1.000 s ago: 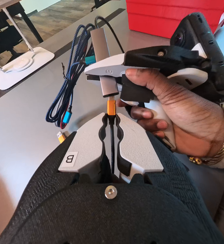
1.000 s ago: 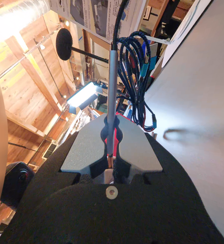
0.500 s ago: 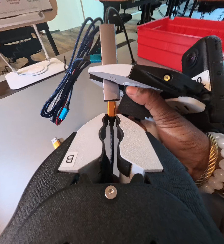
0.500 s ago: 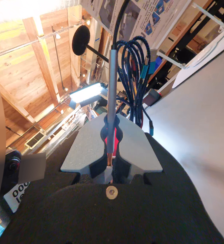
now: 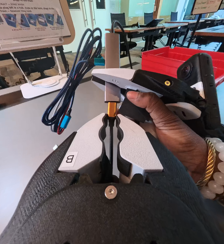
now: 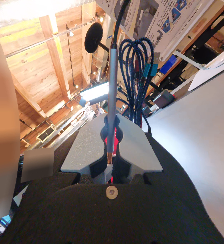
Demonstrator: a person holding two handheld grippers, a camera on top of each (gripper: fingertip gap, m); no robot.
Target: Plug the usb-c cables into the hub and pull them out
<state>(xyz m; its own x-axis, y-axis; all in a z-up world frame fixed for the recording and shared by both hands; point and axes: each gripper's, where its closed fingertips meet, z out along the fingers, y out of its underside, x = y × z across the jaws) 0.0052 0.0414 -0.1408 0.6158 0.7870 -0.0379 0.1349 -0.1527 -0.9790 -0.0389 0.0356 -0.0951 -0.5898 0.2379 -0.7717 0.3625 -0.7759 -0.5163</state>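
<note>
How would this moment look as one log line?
left tongs: shut on orange-sleeved cable plug | right tongs: shut on slim grey metal hub | plug: seated

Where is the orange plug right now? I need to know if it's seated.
In the left wrist view, the orange plug sits mid-frame, pinched at the left gripper tips and butted against the grey hub end that the right gripper clamps.

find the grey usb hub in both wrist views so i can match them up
Left wrist view: hub stands upright at centre top, clamped by the right gripper.
Right wrist view: hub is edge-on, a thin bar up the centre.
Shared landmark: the blue braided cable bundle hanging beside it.
</note>
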